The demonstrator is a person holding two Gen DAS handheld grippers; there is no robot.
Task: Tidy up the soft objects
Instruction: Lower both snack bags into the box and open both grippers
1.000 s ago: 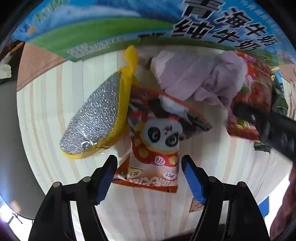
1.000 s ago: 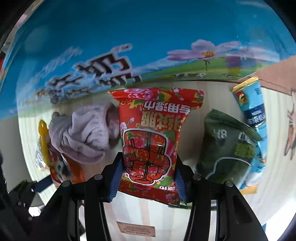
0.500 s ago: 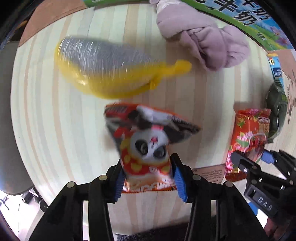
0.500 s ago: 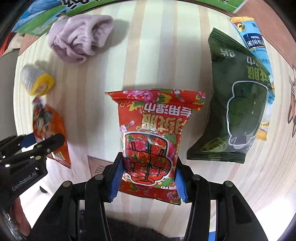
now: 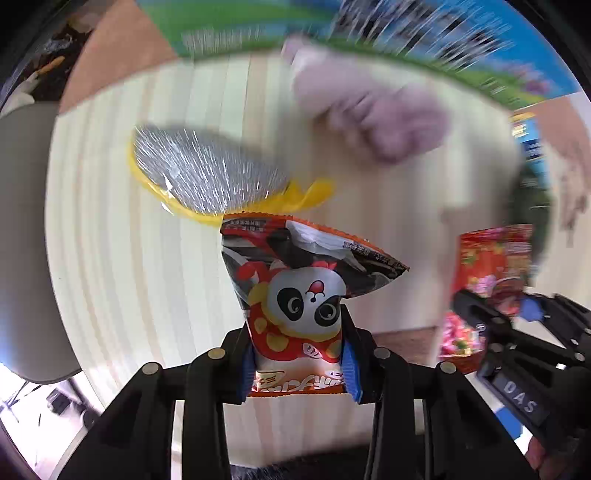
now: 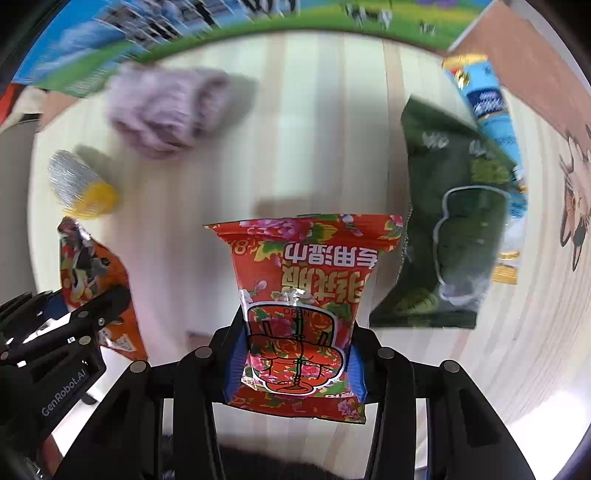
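Note:
My left gripper [image 5: 297,363] is shut on the bottom of an orange panda snack bag [image 5: 303,295], lifted clear of the striped wooden table [image 5: 110,258]. In the right wrist view my right gripper [image 6: 293,365] has a red floral wipes pack [image 6: 306,266] between its blue pads; the jaws are still closing and the pads press the pack's sides. That pack hangs above the table too. A purple cloth [image 6: 166,110] lies crumpled at the back. A silver and yellow scouring pad [image 5: 207,177] lies just beyond the panda bag.
A dark green snack bag [image 6: 454,229] and a blue sachet [image 6: 487,103] lie at the right. A printed milk carton box [image 6: 147,22] runs along the table's back edge. A grey chair [image 5: 22,240] stands off the left edge. Both grippers hang close, side by side.
The left jaws closed on the panda bag and lifted it off the scouring pad. The right gripper raised the red pack. Both pulled back from the box, then swung a little toward it.

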